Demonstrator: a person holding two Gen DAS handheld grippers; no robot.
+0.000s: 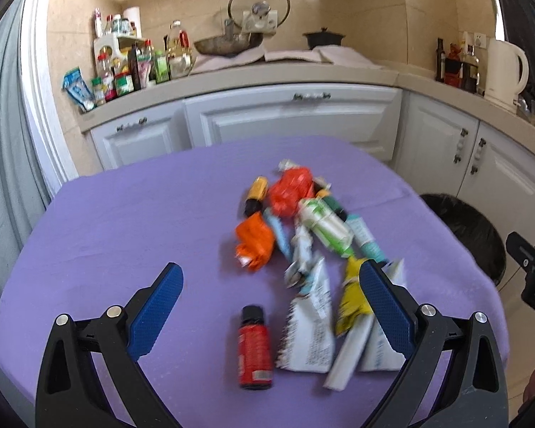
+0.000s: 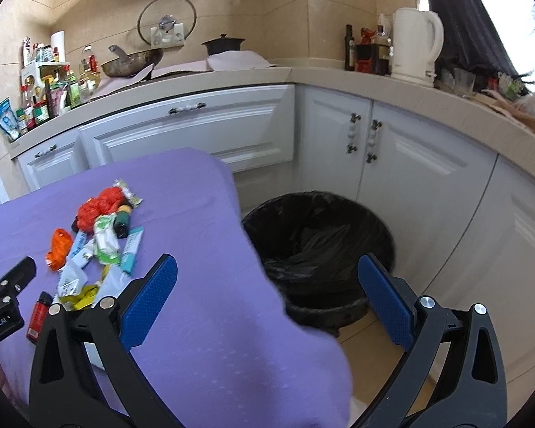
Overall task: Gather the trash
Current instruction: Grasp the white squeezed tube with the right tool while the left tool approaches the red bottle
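A pile of trash lies on the purple-covered table [image 1: 125, 221]: a small red bottle [image 1: 255, 351], white torn wrappers [image 1: 312, 331], a yellow wrapper [image 1: 353, 296], an orange wrapper [image 1: 255, 246], a red-orange bag [image 1: 290, 190], a green-white packet [image 1: 328, 226] and a yellow-black bottle [image 1: 256, 196]. My left gripper [image 1: 271, 278] hangs open above the near end of the pile, the red bottle between its fingers' lines. My right gripper [image 2: 267, 271] is open over the table's right edge, beside the black-lined bin [image 2: 321, 246]. The same pile [image 2: 96, 242] shows at its left.
White cabinets [image 2: 392, 164] and a beige counter [image 2: 303, 75] wrap around behind, carrying bottles, a pan, a pot and a white kettle [image 2: 415, 42]. The bin stands on the floor right of the table. A grey curtain [image 1: 3, 142] hangs at the far left.
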